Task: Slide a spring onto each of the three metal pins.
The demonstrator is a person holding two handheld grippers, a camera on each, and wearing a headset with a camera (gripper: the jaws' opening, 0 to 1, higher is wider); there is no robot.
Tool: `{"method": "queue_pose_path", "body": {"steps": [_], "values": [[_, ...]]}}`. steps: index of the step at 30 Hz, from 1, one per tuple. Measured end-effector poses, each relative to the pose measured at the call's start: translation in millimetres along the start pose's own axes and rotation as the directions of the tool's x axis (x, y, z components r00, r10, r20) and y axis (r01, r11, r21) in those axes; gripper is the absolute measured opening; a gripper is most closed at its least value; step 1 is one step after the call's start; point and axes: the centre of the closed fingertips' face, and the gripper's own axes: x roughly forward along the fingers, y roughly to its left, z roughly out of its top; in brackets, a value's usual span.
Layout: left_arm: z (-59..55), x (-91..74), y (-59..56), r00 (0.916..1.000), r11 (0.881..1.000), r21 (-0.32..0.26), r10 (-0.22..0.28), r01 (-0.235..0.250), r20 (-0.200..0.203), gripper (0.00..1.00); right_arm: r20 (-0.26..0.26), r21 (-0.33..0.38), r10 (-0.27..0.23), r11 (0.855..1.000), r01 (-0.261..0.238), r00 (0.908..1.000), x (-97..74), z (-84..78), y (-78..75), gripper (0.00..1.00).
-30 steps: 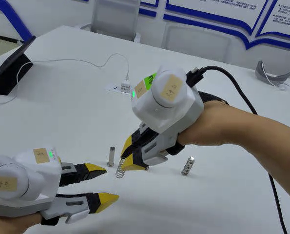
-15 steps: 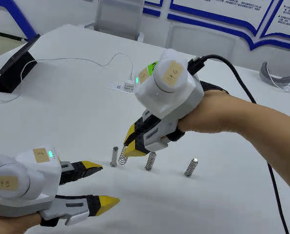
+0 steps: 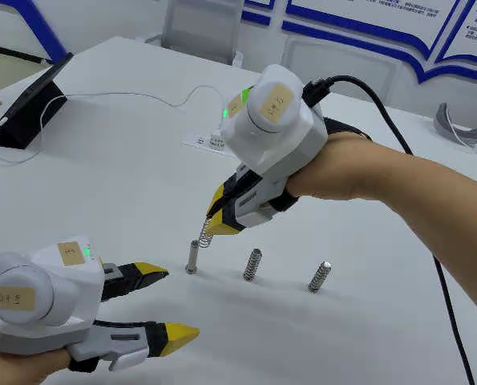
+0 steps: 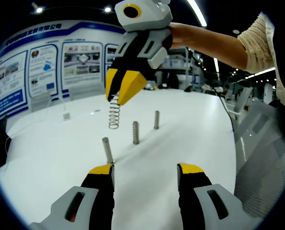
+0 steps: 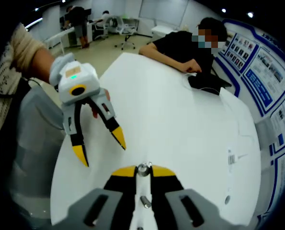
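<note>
- Currently the white right gripper (image 3: 214,227), with yellow-tipped jaws, is clamped on the top coils of a thin silver coiled-wire spring (image 3: 204,237). The rest of the spring hangs free below the tips.
- Spring position: in the air, just above and a little to one side of the bare grey metal pin (image 3: 192,257), which stands upright on the white tabletop (image 3: 102,176). Its lower end is not yet over the pin top.
- Right gripper view: its jaws meet around the spring's end ring (image 5: 143,168).
- The middle pin (image 3: 253,264) and the far pin (image 3: 320,276) each already wear a spring. Judged: two of three done, and this is the last.
- The white left gripper (image 3: 166,303) has its jaws spread wide and holds nothing. It sits low, near the bare pin, with its tips pointing that way.
- Handling (judgement): the spring is very light and floppy sideways, so it will likely sway when held from the top. The round wire is probably slick, and a hard pinch could crush the coils.
- Best hold: the top few coils only, leaving the bottom opening free to thread.
- The pin is slim. I cannot tell whether it is fixed to the table, so a sideways knock might tip it.
- Next move calls for centring the open end over the pin tip, lowering straight down, then releasing.
</note>
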Motion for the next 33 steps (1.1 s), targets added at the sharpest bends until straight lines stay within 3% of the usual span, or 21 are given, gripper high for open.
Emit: {"method": "queue_pose_path", "body": {"steps": [7,33], "values": [[-0.1,-0.2,0.5,1.0,1.0,-0.004,0.001,-0.001,0.0,0.54,-0.007,0.014,-0.004,1.0,0.004,1.0,8.4,-0.9,-7.6,0.12],[-5.1,-1.1,3.3,1.0,1.0,-0.017,0.005,-0.005,-0.004,0.53,-0.041,0.035,0.023,0.999,-0.022,0.9989,27.1,-7.0,-7.4,0.12]]}}
